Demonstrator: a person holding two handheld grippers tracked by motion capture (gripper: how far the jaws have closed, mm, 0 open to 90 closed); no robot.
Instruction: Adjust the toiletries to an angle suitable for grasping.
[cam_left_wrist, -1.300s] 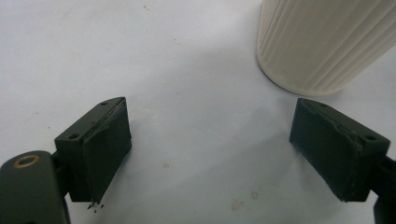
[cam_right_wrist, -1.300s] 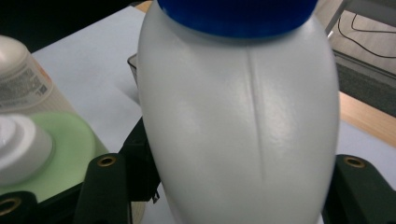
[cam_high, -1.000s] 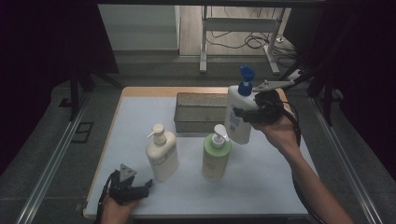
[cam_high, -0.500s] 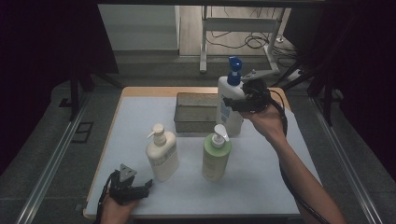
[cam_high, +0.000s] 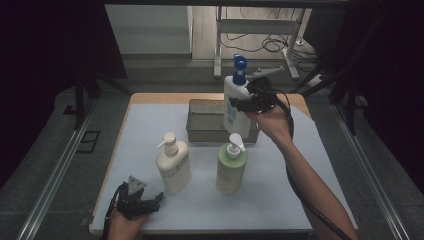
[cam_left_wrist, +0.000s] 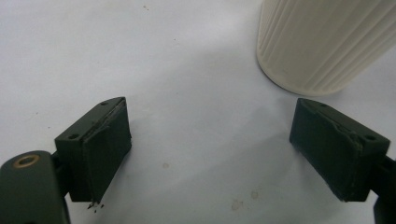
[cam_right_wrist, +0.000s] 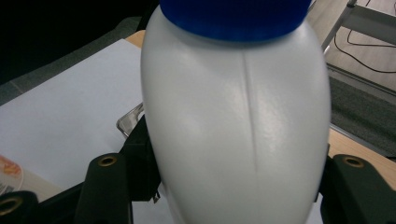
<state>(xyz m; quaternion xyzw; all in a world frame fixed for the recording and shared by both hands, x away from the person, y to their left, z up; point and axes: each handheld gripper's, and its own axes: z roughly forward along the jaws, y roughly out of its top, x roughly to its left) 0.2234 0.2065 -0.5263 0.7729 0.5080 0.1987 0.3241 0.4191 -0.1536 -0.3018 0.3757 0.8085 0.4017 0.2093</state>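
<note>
Right claw (cam_high: 248, 102) clamped on the blue-capped white bottle (cam_high: 236, 107), now carried leftward from the counter's (cam_high: 310, 170) right side to above the metal tray (cam_high: 207, 122), apparently for placing inside; left claw (cam_high: 142, 204) rests open

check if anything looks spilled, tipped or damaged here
Nothing spilled or tipped. The cream bottle and green bottle stand upright; the right claw holds the blue-capped bottle upright over the metal tray.
</note>
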